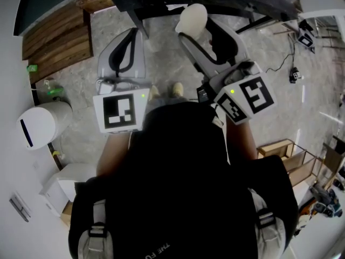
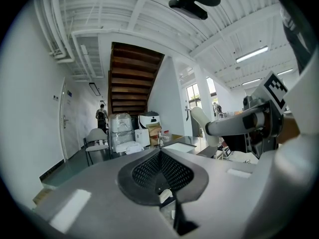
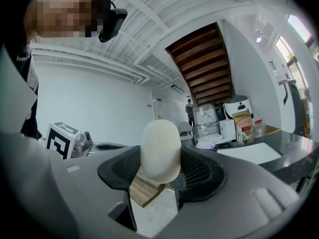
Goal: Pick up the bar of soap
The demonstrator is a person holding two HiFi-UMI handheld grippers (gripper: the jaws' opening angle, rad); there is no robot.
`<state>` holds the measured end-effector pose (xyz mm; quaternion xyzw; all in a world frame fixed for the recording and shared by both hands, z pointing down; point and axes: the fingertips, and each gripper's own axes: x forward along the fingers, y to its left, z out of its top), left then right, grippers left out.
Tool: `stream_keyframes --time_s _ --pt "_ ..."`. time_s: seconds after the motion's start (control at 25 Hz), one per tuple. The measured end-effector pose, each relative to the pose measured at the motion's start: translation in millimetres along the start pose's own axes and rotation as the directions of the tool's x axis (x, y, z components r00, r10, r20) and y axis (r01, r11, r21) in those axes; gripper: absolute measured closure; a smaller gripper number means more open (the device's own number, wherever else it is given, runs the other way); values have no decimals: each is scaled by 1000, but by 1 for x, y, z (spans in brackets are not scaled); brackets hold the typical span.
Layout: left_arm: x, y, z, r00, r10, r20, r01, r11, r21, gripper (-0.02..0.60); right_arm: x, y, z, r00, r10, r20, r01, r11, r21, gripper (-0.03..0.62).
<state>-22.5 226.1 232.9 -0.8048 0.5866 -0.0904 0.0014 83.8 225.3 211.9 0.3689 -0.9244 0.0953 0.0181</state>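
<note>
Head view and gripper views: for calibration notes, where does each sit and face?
Head view: on the head, facing down at the floor; torso, left gripper, right gripper.
Left gripper view: on that gripper, facing the staircase; shut jaws, right gripper.
Right gripper view: same heading; jaws on the bar of soap.
Both gripper views share the staircase.

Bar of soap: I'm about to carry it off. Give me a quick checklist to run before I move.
1. Bar of soap is between the fingers of the right gripper: ok.
2. Grip depth: only the bar's lower end is pinched and most of it stands beyond the fingers. Secure or not: cannot tell.
3. Soap clear of any surface, with only floor beneath it in the head view: ok.
4. Left gripper shut with nothing in it: ok.
5. The two grippers are apart from each other: ok.
</note>
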Motion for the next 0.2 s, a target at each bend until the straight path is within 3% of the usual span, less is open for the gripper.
stream_keyframes --time_s 0.2 --pt "-7 3 -1 1000 2 1 -2 1000 -1 583 0 7 -2 1000 1 -4 -1 1000 -5 322"
